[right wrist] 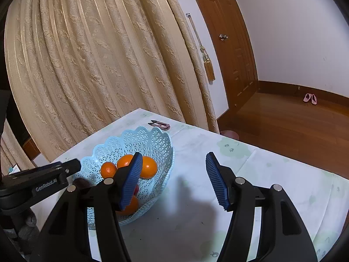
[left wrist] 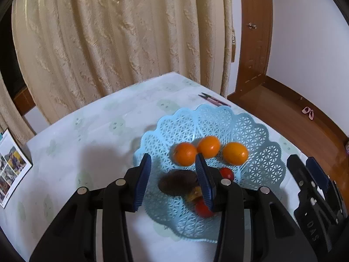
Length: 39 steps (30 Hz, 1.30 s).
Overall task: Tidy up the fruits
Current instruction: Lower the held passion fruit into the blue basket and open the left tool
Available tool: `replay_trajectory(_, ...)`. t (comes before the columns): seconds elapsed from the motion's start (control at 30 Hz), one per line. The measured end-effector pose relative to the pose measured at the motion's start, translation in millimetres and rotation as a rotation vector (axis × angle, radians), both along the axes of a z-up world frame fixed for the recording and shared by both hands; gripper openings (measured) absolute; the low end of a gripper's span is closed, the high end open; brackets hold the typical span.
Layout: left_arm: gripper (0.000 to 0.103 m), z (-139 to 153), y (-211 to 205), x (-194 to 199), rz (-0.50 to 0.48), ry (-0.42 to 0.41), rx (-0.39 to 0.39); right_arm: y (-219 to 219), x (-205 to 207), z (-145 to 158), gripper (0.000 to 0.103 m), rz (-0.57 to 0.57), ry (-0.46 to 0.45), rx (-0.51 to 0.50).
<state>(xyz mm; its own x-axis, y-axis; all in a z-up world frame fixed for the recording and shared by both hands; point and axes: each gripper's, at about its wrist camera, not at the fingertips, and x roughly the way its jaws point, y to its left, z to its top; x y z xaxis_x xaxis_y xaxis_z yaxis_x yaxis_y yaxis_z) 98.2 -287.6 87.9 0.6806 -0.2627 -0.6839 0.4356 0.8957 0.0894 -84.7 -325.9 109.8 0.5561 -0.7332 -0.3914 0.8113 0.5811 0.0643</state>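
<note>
A light blue lattice basket [left wrist: 257, 131] [right wrist: 150, 139] stands on the table. In it lie three oranges [left wrist: 209, 146] [right wrist: 149, 167], a brown kiwi [left wrist: 177, 182], red tomatoes [left wrist: 226, 173] and a small yellowish fruit [left wrist: 194, 195]. My left gripper [left wrist: 173, 181] is open and empty, its jaws spread just above the kiwi at the basket's near side. My right gripper [right wrist: 174, 179] is open and empty over the bare table to the right of the basket; it also shows at the right edge of the left wrist view [left wrist: 312, 185].
The table wears a pale cloth with green prints [left wrist: 98, 131] [right wrist: 261, 174]. Small thread snips [left wrist: 212, 99] [right wrist: 159, 124] lie behind the basket. A photo booklet [left wrist: 11, 166] lies at the table's left edge. Cream curtains [left wrist: 109, 32] hang behind; wooden floor [right wrist: 294, 120] lies to the right.
</note>
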Motion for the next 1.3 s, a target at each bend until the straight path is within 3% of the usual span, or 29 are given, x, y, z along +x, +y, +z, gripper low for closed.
replay_trajectory(0.47, 0.045, -0.2, -10.0, -1.5, -0.026, -0.017, 0.012, -0.9, -1.8, 0.7, 0.062, -0.011, -0.010, -0.001)
replay_trajectory(0.53, 0.055, 0.3, -9.4, -2.8, -0.023, -0.025, 0.014, -1.3, -1.9, 1.3, 0.062, -0.013, -0.012, 0.000)
replay_trajectory(0.67, 0.059, 1.9, -7.9, -5.6, -0.019, -0.043, 0.020, -0.6, -1.7, 1.8, 0.062, -0.010, -0.014, -0.001)
replay_trajectory(0.97, 0.077, 4.4, -3.8, -13.0, 0.012, -0.140, 0.064, -1.2, -1.8, 1.5, 0.063, 0.002, -0.016, -0.001)
replay_trajectory(1.03, 0.085, 4.6, -1.3, -14.8, 0.018, -0.156, 0.071, -0.1, -2.2, 1.6, 0.072, 0.008, -0.017, -0.005)
replay_trajectory(1.3, 0.092, 3.1, 10.6, -23.0, 0.062, -0.193, 0.111, 4.2, 2.8, -0.9, 0.089, 0.051, 0.005, -0.007)
